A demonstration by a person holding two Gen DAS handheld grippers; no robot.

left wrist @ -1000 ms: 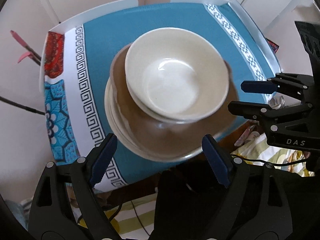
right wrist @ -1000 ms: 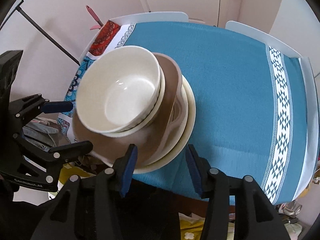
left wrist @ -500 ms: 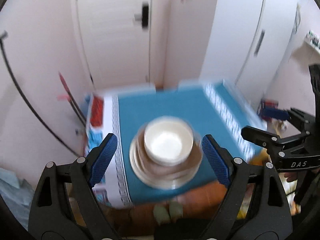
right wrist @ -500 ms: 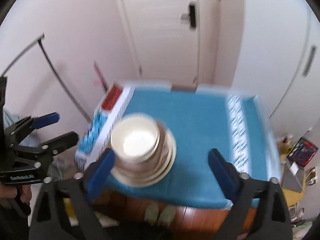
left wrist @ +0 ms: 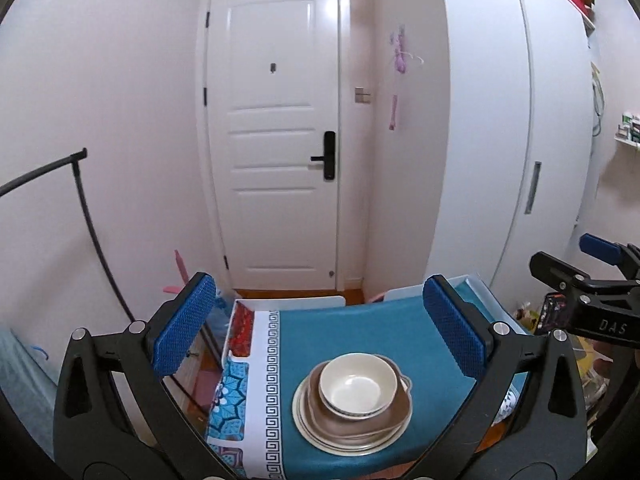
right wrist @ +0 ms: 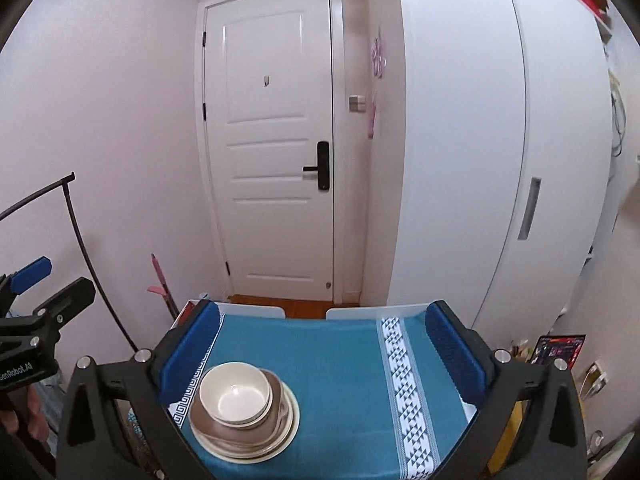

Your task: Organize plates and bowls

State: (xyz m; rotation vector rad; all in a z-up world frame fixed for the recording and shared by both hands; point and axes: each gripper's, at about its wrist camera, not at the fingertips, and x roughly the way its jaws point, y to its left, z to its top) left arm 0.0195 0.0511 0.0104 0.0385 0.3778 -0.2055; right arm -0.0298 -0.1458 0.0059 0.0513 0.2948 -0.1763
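From the left wrist, the left gripper [left wrist: 316, 324] is hanging wide open and empty, its jaws having just been opening. A cream bowl [left wrist: 359, 385] is sitting nested on a brown plate [left wrist: 352, 420] atop cream plates [left wrist: 316, 432] on the blue tablecloth [left wrist: 344, 328].

From the right wrist, the right gripper [right wrist: 323, 354] is likewise gaping empty, jaws just opened. The stack [right wrist: 245, 416] is looking hard, glossy and breakable; rims are probably offering the surest hold.

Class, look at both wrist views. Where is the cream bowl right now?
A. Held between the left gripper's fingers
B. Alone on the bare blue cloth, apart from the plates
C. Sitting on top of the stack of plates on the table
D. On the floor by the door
C: the cream bowl rests on top of the stack of plates on the table, with no gripper touching it.
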